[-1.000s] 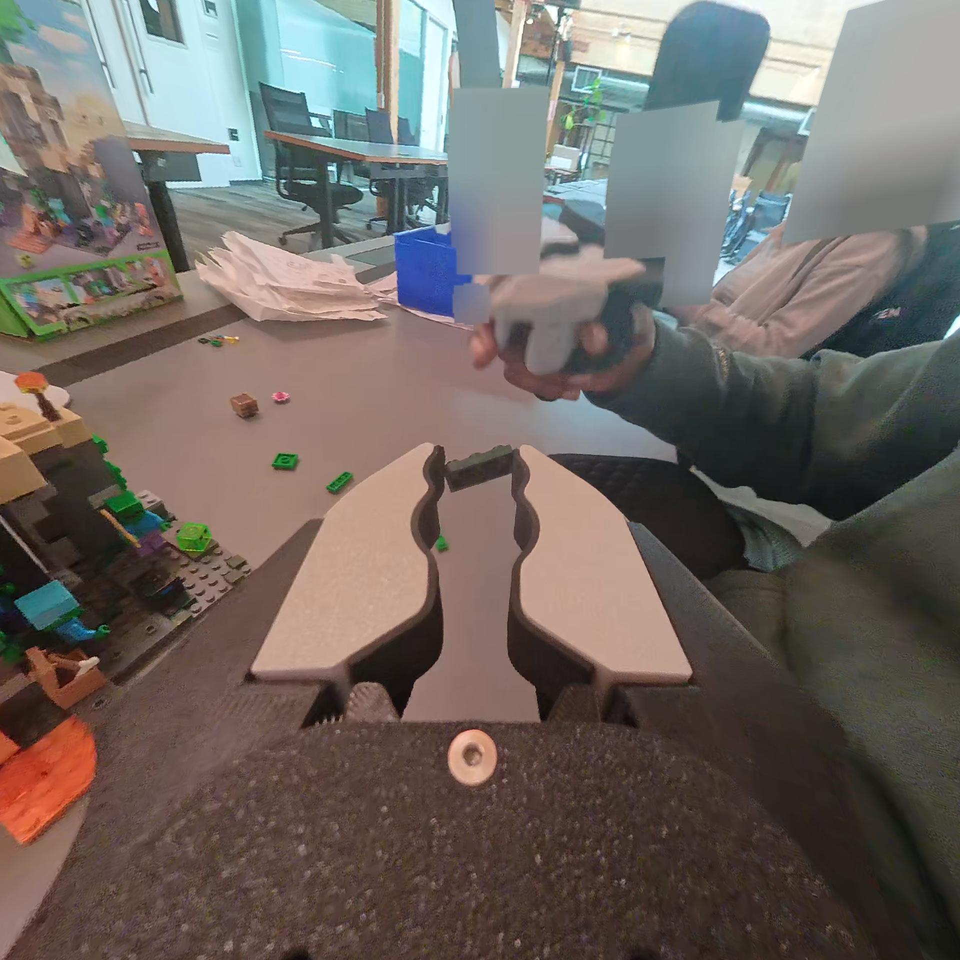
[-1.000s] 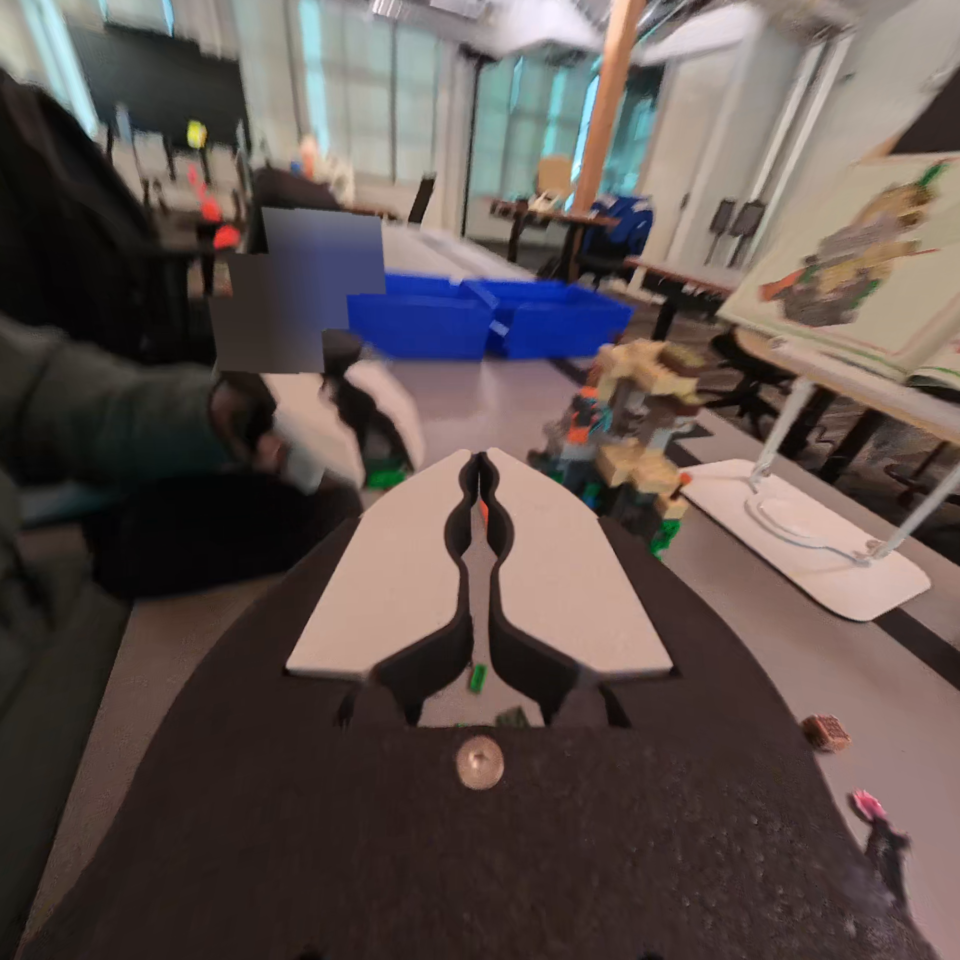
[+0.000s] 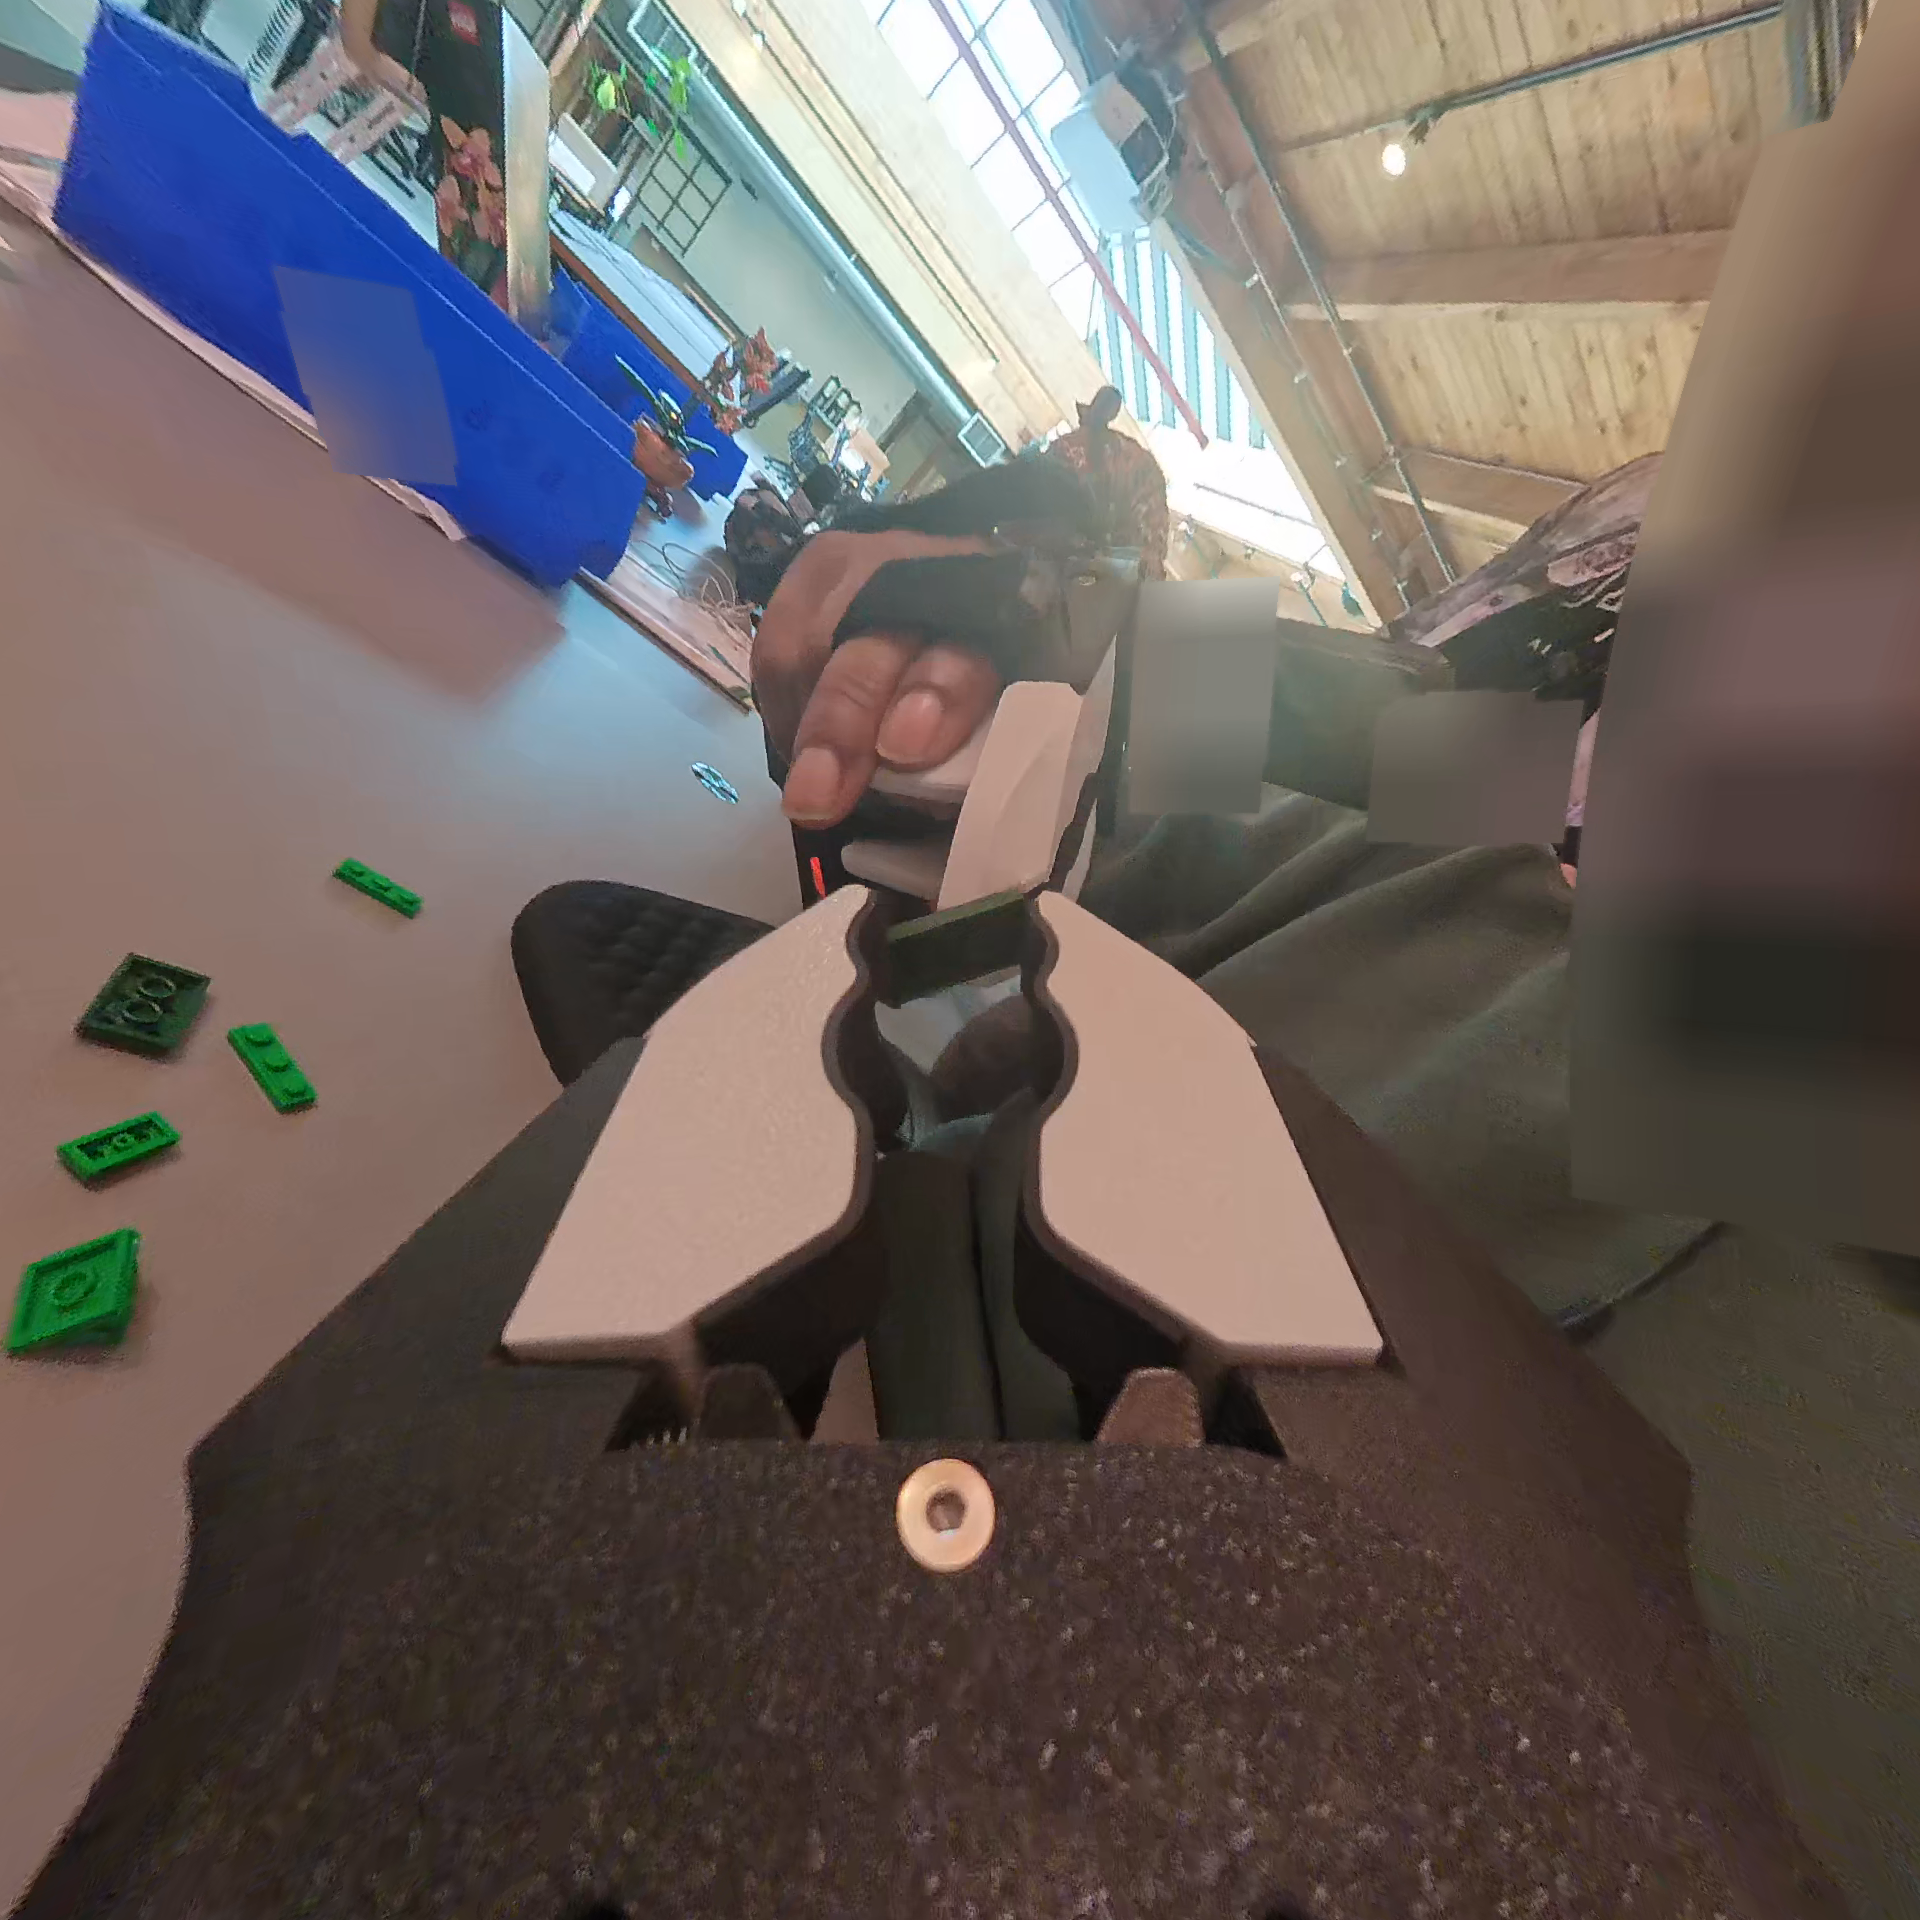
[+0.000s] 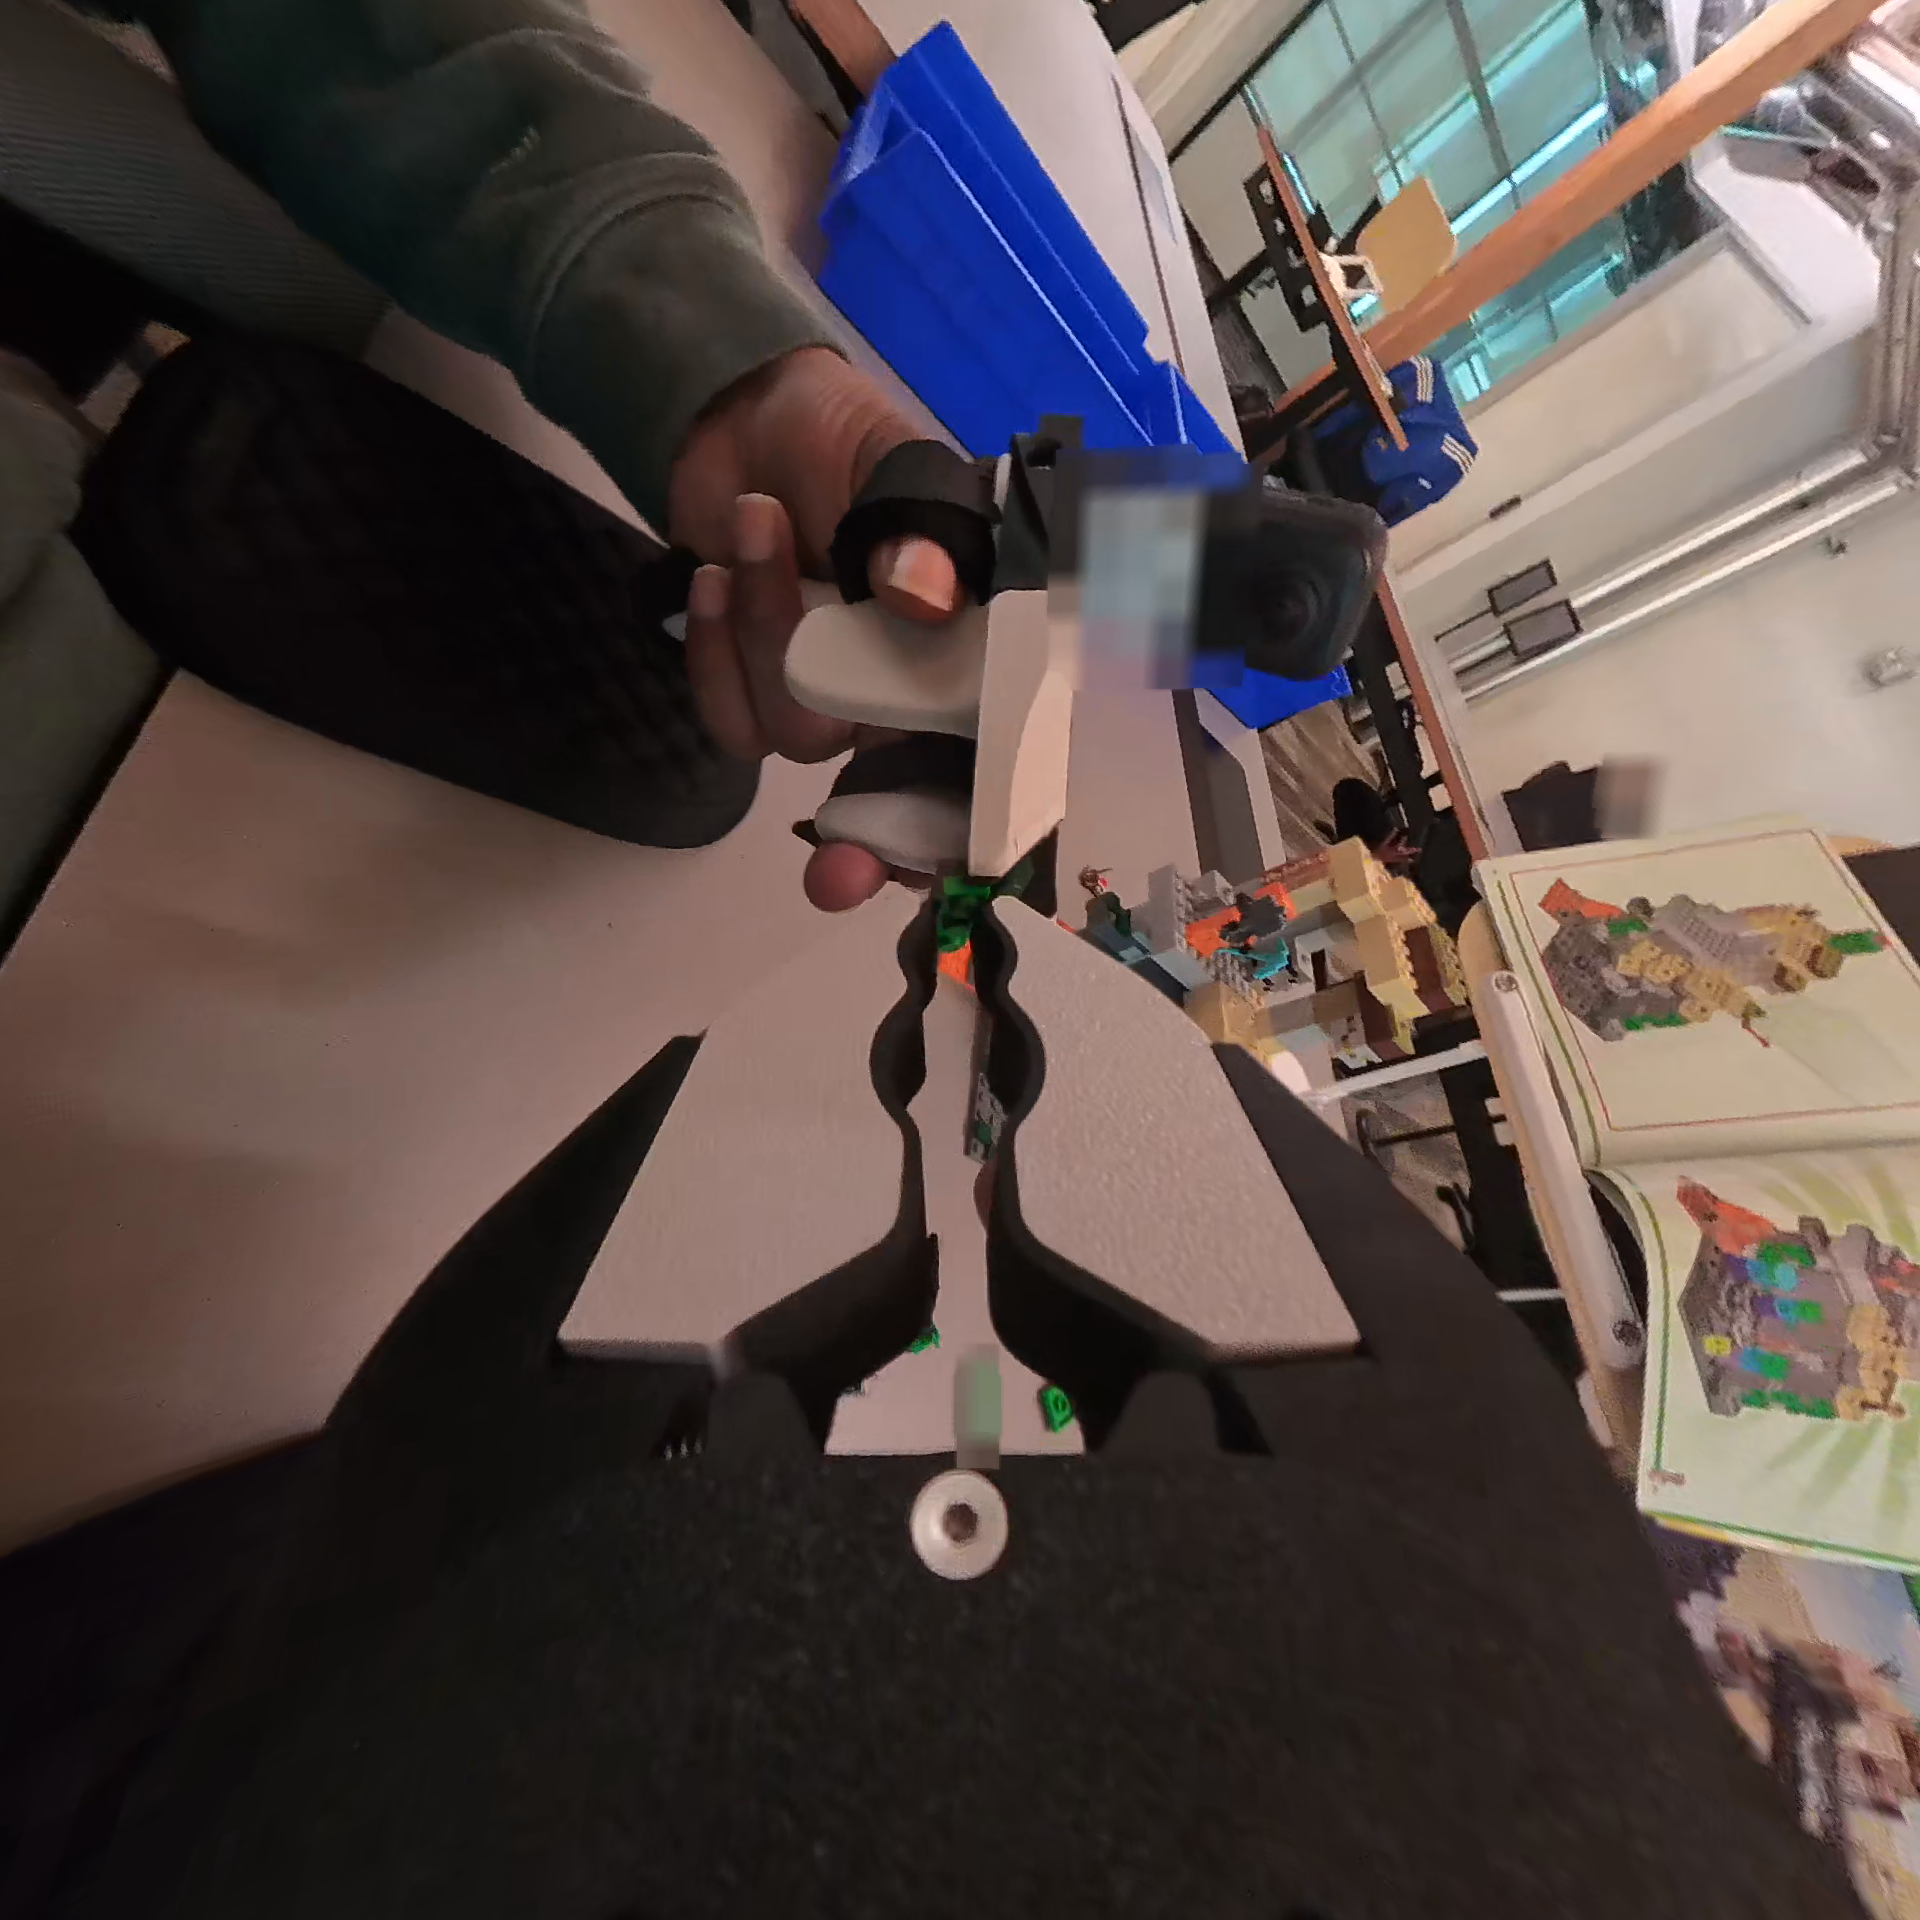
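My left gripper (image 3: pixel 951 914) is shut on a dark green flat plate (image 3: pixel 951 954), pinched at its fingertips and held above the grey table (image 3: pixel 312 727). My right gripper (image 4: pixel 961 916) is nearly closed on a small bright green piece (image 4: pixel 956 914) at its tips. The two grippers meet tip to tip. In the left wrist view the right gripper (image 3: pixel 987 881) touches the top of the plate. In the right wrist view the left gripper (image 4: pixel 1003 875) comes down from above, held by a hand (image 4: pixel 790 540). The contact point is partly hidden.
Several loose green plates (image 3: pixel 145 1003) lie on the table at the left. Blue bins (image 4: pixel 987 270) stand behind. A brick model (image 4: pixel 1320 956) and an open instruction booklet (image 4: pixel 1714 1039) are at the right. A black padded rest (image 4: pixel 395 592) lies by the person's sleeve. Less than 4 cm separates the two grippers' tips.
Both grippers have tilted and come together, so their tips now meet. The left gripper still holds the dark green plate. The right view is no longer blurred.
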{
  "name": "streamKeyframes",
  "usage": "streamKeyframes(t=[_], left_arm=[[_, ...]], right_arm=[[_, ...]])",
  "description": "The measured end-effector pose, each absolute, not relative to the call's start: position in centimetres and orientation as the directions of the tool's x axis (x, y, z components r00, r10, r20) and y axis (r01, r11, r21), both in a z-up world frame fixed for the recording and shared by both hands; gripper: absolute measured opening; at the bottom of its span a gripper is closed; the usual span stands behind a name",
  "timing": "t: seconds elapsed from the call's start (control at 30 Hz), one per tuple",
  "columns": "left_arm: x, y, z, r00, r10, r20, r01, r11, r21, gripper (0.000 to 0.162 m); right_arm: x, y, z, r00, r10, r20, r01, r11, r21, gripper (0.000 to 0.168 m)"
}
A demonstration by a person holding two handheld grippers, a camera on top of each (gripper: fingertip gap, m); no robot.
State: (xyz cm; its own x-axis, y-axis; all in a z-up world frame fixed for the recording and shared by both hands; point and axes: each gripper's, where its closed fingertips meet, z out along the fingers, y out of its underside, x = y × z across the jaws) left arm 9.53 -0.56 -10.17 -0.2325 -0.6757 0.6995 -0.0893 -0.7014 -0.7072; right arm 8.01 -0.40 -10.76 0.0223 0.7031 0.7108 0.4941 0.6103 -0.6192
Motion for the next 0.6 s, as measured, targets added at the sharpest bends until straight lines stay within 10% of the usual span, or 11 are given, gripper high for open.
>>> streamKeyframes(t=[0.6], left_arm=[[8.6,1.4,-9.5,-0.143,-0.751,0.644,0.118,-0.659,-0.743,0.023]], right_arm=[[7.9,0.1,-10.4,0.344,0.686,0.641,0.415,0.502,-0.759,0.000]])
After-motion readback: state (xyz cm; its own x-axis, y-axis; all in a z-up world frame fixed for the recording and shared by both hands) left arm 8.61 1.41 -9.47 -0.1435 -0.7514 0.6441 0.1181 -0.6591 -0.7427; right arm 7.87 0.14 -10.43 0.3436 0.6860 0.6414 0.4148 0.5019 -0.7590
